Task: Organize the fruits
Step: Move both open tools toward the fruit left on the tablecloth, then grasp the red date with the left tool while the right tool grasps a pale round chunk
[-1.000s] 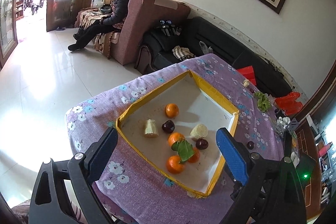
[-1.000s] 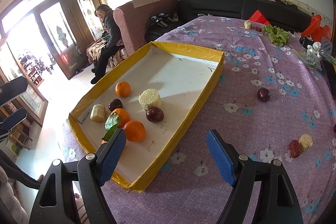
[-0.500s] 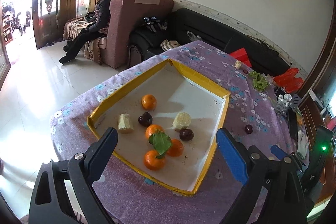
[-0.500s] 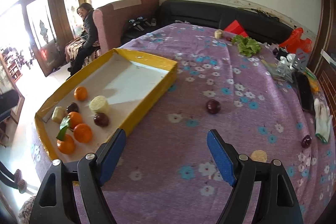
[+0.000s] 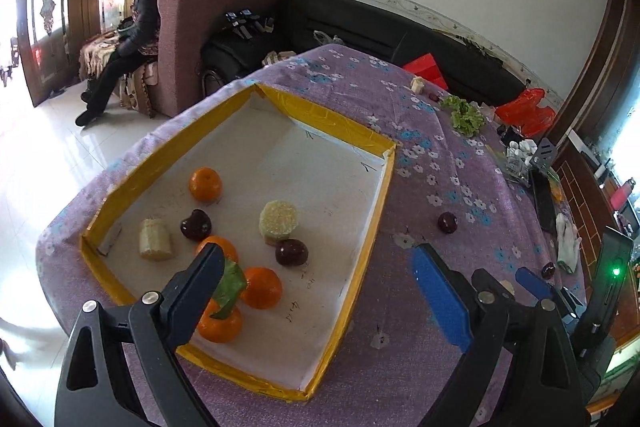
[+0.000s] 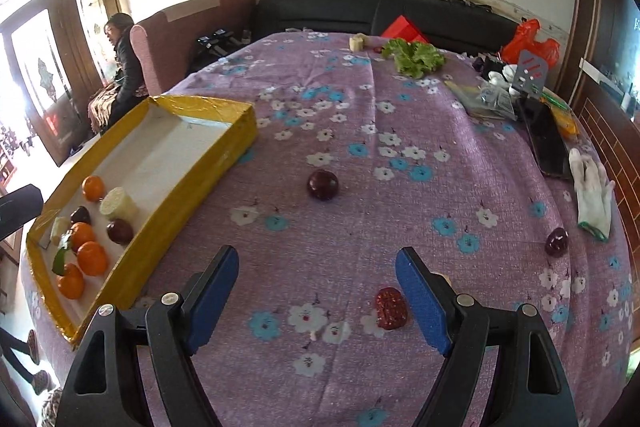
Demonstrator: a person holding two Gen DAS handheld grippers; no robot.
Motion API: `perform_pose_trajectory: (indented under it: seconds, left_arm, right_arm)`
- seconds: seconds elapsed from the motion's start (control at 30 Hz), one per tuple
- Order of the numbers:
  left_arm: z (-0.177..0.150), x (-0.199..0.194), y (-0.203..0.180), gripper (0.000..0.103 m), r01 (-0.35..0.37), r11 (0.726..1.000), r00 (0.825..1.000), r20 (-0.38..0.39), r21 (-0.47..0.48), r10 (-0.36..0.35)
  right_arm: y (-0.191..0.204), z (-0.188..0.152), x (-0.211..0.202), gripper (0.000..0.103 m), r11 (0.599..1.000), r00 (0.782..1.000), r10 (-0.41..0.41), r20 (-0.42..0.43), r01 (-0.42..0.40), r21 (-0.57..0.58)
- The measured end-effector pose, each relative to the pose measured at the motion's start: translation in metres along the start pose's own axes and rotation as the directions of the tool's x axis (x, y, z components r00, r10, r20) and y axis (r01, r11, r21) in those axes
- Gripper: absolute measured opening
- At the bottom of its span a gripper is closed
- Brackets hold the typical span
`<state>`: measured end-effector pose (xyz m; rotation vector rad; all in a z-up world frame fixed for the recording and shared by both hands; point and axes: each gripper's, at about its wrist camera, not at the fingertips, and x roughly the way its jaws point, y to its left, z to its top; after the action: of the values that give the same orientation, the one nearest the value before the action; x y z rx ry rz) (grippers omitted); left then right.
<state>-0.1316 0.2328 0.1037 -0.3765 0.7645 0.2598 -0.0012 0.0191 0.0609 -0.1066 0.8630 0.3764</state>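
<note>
Between my right gripper (image 6: 316,301) jaws, spread wide: bare tablecloth (image 6: 360,219); left gripper (image 5: 320,291) equally wide, empty.

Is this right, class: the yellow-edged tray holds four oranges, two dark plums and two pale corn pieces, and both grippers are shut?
One error: the grippers. The left gripper and right gripper are open and empty, as each wrist view shows. The tray contents are as stated.
</note>
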Motion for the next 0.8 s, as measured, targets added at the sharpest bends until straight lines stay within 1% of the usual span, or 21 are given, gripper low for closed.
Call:
perform_pose_trajectory:
  seconds: [0.1,0.17,0.27,0.33,0.4,0.43,0.5,0.57,0.6,0.63,0.67,0.7,0.73,0.8]
  left_arm:
    - [0.001,0.005,0.004,0.094,0.025,1.000,1.000,-0.013,-0.001,-0.025]
    - [0.002,0.009,0.006,0.094,0.042,0.999,0.999,-0.019,-0.008,-0.042]
    - [0.001,0.019,0.005,0.094,0.083,0.997,0.996,-0.030,-0.012,-0.083]
    - [-0.003,0.031,-0.001,0.094,0.108,0.994,0.993,-0.050,-0.010,-0.108]
    - [-0.004,0.042,-0.008,0.094,0.126,0.992,0.988,-0.085,-0.009,-0.126]
    - [-0.003,0.046,-0.012,0.094,0.137,0.991,0.985,-0.104,-0.008,-0.137]
    - [-0.001,0.048,-0.019,0.094,0.176,0.984,0.977,-0.117,-0.006,-0.176]
    - [-0.002,0.045,-0.025,0.091,0.194,0.981,0.975,-0.109,0.006,-0.193]
    - [-0.003,0.044,-0.030,0.087,0.198,0.980,0.975,-0.106,0.023,-0.195]
    - [-0.004,0.043,-0.034,0.077,0.204,0.978,0.974,-0.105,0.040,-0.199]
    - [-0.006,0.042,-0.039,0.071,0.213,0.975,0.973,-0.108,0.061,-0.205]
    - [-0.008,0.042,-0.045,0.060,0.222,0.972,0.970,-0.116,0.080,-0.212]
    - [-0.010,0.043,-0.050,0.051,0.225,0.970,0.969,-0.125,0.094,-0.212]
    - [-0.015,0.046,-0.063,0.049,0.231,0.964,0.967,-0.141,0.131,-0.213]
  right_arm:
    - [-0.021,0.002,-0.005,0.085,0.999,1.000,0.002,0.006,-0.002,0.054]
    - [-0.045,0.004,-0.019,0.085,0.995,0.999,-0.004,0.032,0.001,0.103]
    - [-0.093,0.002,-0.041,0.085,0.982,0.997,-0.046,0.062,0.033,0.188]
    - [-0.125,-0.004,-0.049,0.084,0.967,0.996,-0.069,0.056,0.053,0.250]
    - [-0.146,-0.009,-0.050,0.078,0.957,0.994,-0.099,0.041,0.084,0.279]
    - [-0.152,-0.010,-0.048,0.077,0.952,0.994,-0.109,0.032,0.095,0.292]
    - [-0.163,-0.010,-0.040,0.075,0.943,0.997,-0.075,0.016,0.065,0.325]
    - [-0.162,-0.008,-0.027,0.075,0.942,1.000,-0.012,0.015,0.006,0.336]
    - [-0.159,-0.008,-0.020,0.075,0.944,1.000,0.012,0.010,-0.015,0.329]
    - [-0.156,-0.008,-0.013,0.075,0.946,0.999,0.043,0.002,-0.041,0.321]
    - [-0.149,-0.008,-0.002,0.073,0.949,0.996,0.089,-0.011,-0.081,0.305]
    - [-0.142,-0.008,0.005,0.069,0.952,0.993,0.117,-0.021,-0.106,0.287]
    - [-0.134,-0.009,0.012,0.066,0.958,0.989,0.144,-0.033,-0.131,0.256]
    - [-0.124,-0.013,0.021,0.056,0.966,0.985,0.164,-0.051,-0.150,0.210]
